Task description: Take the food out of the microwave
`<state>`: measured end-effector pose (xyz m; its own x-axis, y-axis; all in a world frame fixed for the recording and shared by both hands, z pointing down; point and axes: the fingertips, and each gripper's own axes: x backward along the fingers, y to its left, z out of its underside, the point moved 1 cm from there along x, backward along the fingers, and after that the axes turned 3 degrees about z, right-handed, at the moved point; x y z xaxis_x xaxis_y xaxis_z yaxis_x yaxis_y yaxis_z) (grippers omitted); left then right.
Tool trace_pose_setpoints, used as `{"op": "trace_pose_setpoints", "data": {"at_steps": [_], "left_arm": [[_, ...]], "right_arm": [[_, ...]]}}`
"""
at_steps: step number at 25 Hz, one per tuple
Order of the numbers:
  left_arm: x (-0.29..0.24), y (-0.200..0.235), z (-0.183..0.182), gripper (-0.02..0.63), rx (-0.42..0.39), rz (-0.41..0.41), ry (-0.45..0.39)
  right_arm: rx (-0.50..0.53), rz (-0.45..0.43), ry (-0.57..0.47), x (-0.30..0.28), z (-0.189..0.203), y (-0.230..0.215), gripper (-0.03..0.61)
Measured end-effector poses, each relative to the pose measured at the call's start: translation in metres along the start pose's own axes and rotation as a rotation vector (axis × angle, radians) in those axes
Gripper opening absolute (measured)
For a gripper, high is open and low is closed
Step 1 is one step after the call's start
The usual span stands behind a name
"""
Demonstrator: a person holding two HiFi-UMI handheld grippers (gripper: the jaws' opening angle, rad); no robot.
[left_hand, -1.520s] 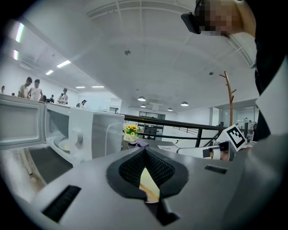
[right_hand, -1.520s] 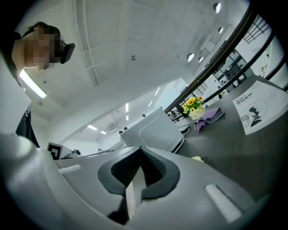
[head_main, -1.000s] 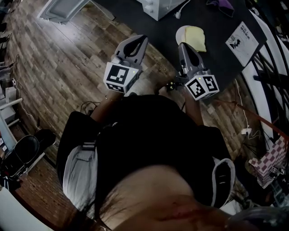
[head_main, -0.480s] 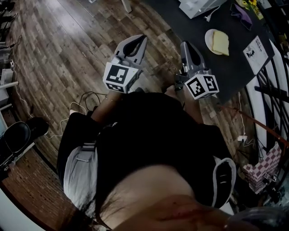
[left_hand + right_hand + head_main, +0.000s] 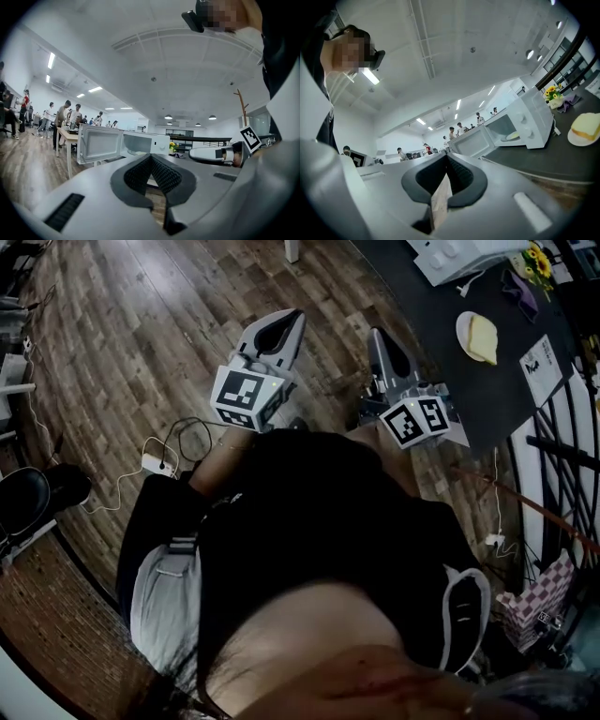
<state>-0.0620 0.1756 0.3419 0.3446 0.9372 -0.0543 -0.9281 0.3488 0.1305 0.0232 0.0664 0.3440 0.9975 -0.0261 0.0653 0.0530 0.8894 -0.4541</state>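
Left gripper (image 5: pixel 286 326) and right gripper (image 5: pixel 382 345) are pointing level, side by side over the wooden floor (image 5: pixel 141 334), at 12 o'clock from the person's dark torso (image 5: pixel 319 521), which is filling the lower head view and hiding most of both arms. In its own view the left gripper's (image 5: pixel 151 157) jaws are pressing together with nothing between them. The right gripper's (image 5: pixel 446 157) jaws are likewise closed and empty, with only a sliver of floor showing through below the pads. A pale yellow slice of food (image 5: pixel 482 337) is lying on a white plate (image 5: pixel 464 332) on the dark table (image 5: pixel 422 306), at 2 o'clock from the right gripper and well apart from it. The microwave (image 5: pixel 459 253), at 1 o'clock, is being cut by the frame's top edge. Its door (image 5: pixel 99 144) is standing open. A pale disc in the cavity (image 5: pixel 513 136) is too small to identify.
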Motion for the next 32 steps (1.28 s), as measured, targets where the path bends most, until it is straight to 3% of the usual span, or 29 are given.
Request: {"op": "trace_pose_setpoints", "data": {"at_steps": [8, 13, 16, 22, 27, 32], "left_arm": [[0.055, 0.025, 0.000, 0.006, 0.014, -0.080, -0.014], [0.090, 0.042, 0.004, 0.006, 0.032, -0.173, -0.011], [0.107, 0.051, 0.008, 0.006, 0.052, -0.226, 0.000], [0.133, 0.061, 0.003, 0.006, 0.025, -0.320, -0.022], [0.148, 0.075, 0.008, 0.006, 0.062, -0.377, -0.029], [0.159, 0.095, 0.005, 0.006, 0.045, -0.425, -0.032]], "right_arm": [[-0.010, -0.060, 0.047, -0.021, 0.022, 0.040, 0.000], [-0.031, -0.147, 0.090, -0.041, 0.035, 0.067, 0.000], [0.013, -0.206, 0.126, -0.048, 0.044, 0.086, 0.000], [0.015, -0.292, 0.159, -0.068, 0.051, 0.104, 0.000], [0.020, -0.353, 0.182, -0.087, 0.060, 0.118, 0.000], [0.038, -0.390, 0.198, -0.112, 0.070, 0.129, 0.000]]}}
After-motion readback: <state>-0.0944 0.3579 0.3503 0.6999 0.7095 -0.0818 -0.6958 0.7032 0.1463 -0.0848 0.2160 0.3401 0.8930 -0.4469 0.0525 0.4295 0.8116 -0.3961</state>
